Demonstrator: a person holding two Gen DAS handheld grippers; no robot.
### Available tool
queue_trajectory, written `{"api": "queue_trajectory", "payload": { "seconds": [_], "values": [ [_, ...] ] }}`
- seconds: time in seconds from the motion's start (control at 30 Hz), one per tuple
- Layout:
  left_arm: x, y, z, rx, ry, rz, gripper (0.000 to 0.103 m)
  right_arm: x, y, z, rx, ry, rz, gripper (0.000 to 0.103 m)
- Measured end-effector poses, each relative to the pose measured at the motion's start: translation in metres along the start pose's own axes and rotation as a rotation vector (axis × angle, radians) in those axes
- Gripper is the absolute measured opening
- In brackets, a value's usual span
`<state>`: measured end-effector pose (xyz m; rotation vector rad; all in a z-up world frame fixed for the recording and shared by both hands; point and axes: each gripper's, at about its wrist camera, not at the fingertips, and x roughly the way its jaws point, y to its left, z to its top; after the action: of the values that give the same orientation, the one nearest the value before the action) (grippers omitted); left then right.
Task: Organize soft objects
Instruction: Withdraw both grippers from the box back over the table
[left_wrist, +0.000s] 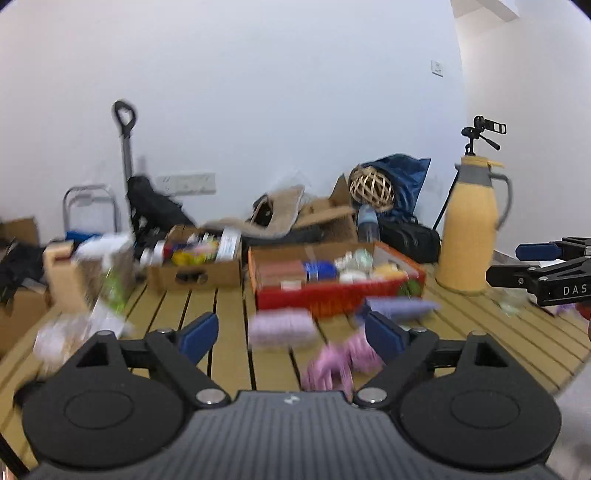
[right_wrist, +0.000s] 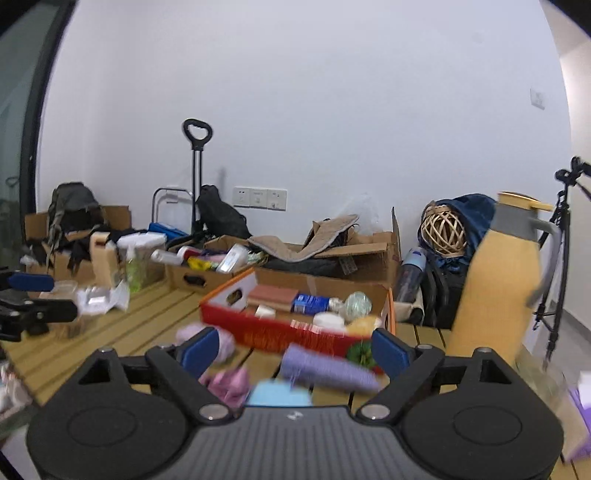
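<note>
On the slatted wooden table (left_wrist: 229, 306) lie blurred soft things: a lilac yarn bundle (left_wrist: 280, 326), a pink crumpled piece (left_wrist: 332, 363) and a purple roll (left_wrist: 402, 308). My left gripper (left_wrist: 291, 334) hovers over them, open, with nothing pressed between its blue pads. In the right wrist view the purple roll (right_wrist: 325, 367), the pink piece (right_wrist: 229, 384), the lilac bundle (right_wrist: 225, 343) and a light blue thing (right_wrist: 277, 393) lie below my right gripper (right_wrist: 295, 350), which is open and holds nothing. Each gripper shows at the other view's edge: right gripper (left_wrist: 517, 263), left gripper (right_wrist: 48, 295).
A red box (left_wrist: 332, 295) with several packets stands behind the soft things, a cardboard box (left_wrist: 195, 269) to its left. A tall yellow flask (right_wrist: 495, 280) stands at the right. Clear wrappers (right_wrist: 99, 295) lie at the left. Bags, boxes and a tripod crowd the floor by the wall.
</note>
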<state>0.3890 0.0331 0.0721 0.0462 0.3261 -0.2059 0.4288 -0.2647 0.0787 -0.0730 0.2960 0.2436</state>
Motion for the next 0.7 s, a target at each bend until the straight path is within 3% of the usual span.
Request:
{"api": "queue_trajectory", "payload": {
  "seconds": [0.1, 0.27, 0.47, 0.7],
  "values": [
    [-0.040, -0.008, -0.037, -0.035, 0.025, 0.042, 0.095, -0.040, 0.024, -0.036, 0.061, 0.026, -0.018, 0.091],
    [-0.082, -0.014, -0.069, -0.040, 0.054, 0.002, 0.097, -0.091, 0.053, -0.085, 0.154, 0.042, 0.071, 0.099],
    [-0.091, -0.017, -0.061, -0.036, 0.000, 0.009, 0.099, -0.101, 0.067, -0.078, 0.135, -0.013, 0.082, 0.099],
    [-0.071, -0.019, -0.069, -0.043, 0.051, -0.003, 0.099, -0.085, 0.058, -0.086, 0.178, 0.024, 0.061, 0.098]
  ]
}}
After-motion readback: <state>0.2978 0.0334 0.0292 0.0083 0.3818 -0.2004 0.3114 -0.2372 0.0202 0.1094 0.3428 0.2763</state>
